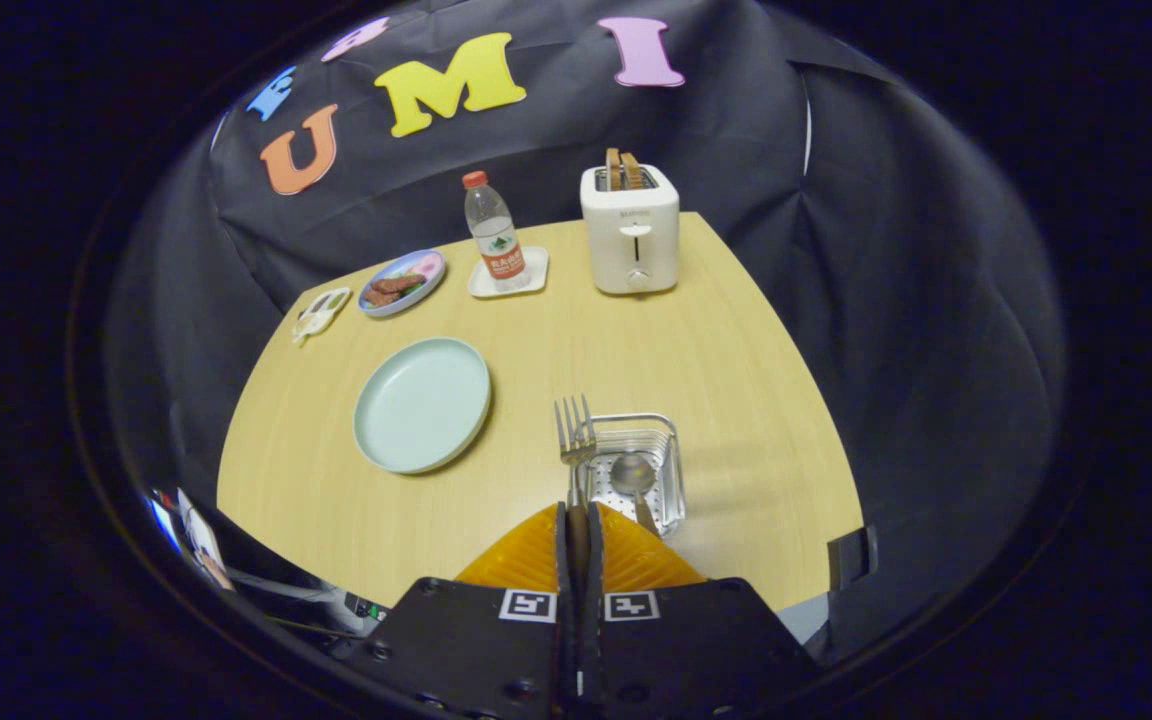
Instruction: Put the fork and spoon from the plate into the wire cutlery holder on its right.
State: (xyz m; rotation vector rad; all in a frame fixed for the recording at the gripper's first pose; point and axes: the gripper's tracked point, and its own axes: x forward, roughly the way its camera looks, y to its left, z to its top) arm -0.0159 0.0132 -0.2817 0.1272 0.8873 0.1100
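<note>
Fingers (577, 520) clamp fork (573, 432) beside holder (641, 462).

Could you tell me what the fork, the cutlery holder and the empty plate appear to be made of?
Fork, clamped in the tool: polished metal, judging by its grey glint. Cutlery holder: thin bright wire, likely chromed steel, with the spoon inside. Plate: pale green, smooth and matte, either plastic or glazed ceramic.

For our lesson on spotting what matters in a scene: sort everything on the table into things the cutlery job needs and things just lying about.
Belongs to the job:
- fork, pinched between the gripper's fingers
- spoon, already in the holder
- wire cutlery holder
- pale green plate

Just lying about:
- toaster
- water bottle on its white tray
- plate of food
- small dish
</note>
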